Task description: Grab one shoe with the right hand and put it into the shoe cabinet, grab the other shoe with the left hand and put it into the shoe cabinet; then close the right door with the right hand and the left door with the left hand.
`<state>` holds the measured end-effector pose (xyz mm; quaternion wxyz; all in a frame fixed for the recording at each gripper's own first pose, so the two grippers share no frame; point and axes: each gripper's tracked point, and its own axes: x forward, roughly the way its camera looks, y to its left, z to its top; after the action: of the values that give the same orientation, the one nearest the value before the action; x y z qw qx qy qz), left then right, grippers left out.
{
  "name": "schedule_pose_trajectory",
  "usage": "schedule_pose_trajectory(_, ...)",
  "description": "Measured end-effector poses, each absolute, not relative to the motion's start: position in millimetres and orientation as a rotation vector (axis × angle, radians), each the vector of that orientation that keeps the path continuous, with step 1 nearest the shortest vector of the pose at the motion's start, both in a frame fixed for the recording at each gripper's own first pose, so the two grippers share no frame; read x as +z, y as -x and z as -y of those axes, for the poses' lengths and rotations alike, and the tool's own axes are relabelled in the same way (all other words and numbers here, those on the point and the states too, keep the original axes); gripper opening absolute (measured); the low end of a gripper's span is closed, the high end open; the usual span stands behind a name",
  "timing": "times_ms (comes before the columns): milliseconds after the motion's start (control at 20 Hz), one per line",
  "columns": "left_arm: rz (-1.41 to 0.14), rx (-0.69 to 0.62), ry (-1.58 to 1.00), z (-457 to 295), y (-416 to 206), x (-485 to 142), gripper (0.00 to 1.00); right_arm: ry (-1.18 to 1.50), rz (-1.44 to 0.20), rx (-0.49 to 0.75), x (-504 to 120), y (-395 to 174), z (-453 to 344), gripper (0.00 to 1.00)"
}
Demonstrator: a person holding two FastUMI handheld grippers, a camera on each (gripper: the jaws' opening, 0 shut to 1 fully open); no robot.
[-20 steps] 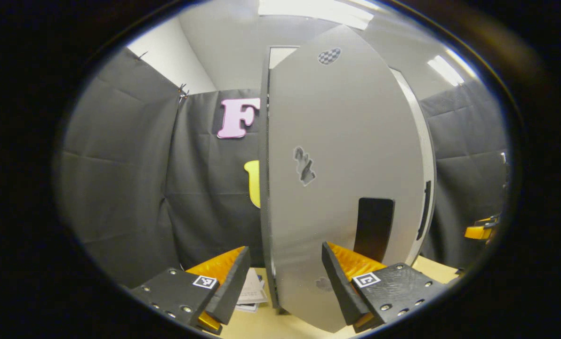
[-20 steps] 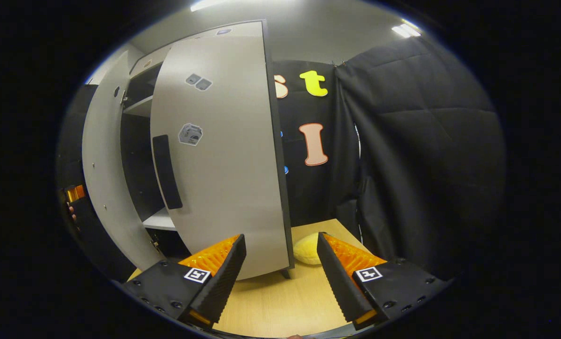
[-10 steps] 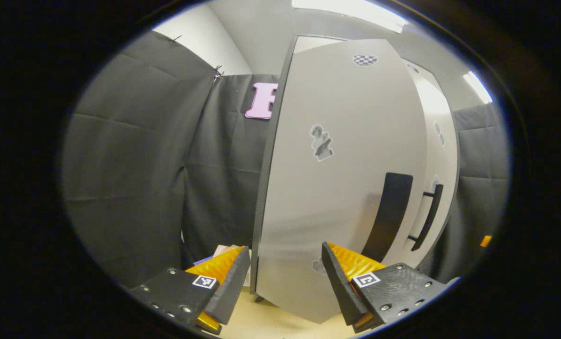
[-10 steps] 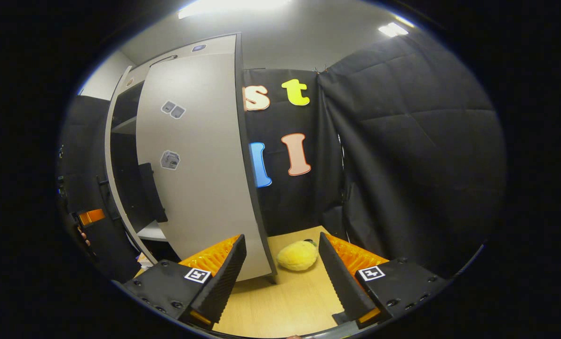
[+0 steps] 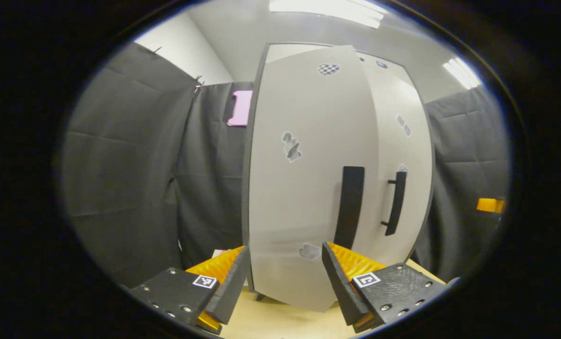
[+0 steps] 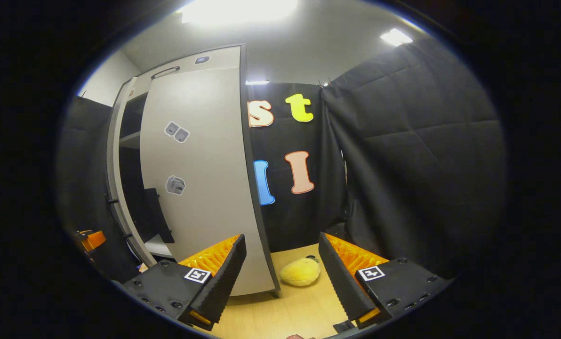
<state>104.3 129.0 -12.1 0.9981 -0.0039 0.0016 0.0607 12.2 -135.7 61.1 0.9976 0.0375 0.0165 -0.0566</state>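
The tall grey shoe cabinet (image 5: 308, 188) stands straight ahead of the left gripper (image 5: 285, 278), whose fingers are spread apart, holding nothing. Its left door (image 5: 304, 197) looks nearly flush, its long black handle (image 5: 349, 207) upright. The right gripper (image 6: 283, 273), likewise spread and empty, faces the right door (image 6: 200, 188), which stands ajar, so that hand is nearer to it.
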Motion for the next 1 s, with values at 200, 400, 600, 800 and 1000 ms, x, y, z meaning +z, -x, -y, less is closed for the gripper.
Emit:
schedule_pose_trajectory(200,-0.032,0.041,0.012,-100.6,-98.5,-24.9,0.96,-0.067,-0.037,-0.117,51.9,-2.4,122.1,0.98)
schedule_pose_trajectory(400,-0.038,0.007,0.003,-93.9,-101.8,-37.6,0.95,-0.079,-0.065,-0.134,28.4,9.3,107.0,0.98)
schedule_pose_trajectory(600,-0.008,-0.005,0.027,-99.4,-110.9,-44.2,0.95,-0.084,-0.071,-0.155,10.2,21.2,96.2,0.98)
schedule_pose_trajectory(800,0.040,0.027,0.060,-112.0,-114.4,-42.6,0.88,-0.072,-0.077,-0.158,-2.0,27.5,87.6,0.98)
schedule_pose_trajectory(1000,0.083,0.049,0.021,-131.0,-112.0,-31.6,0.95,-0.072,-0.065,-0.172,-2.4,31.2,89.0,0.98)
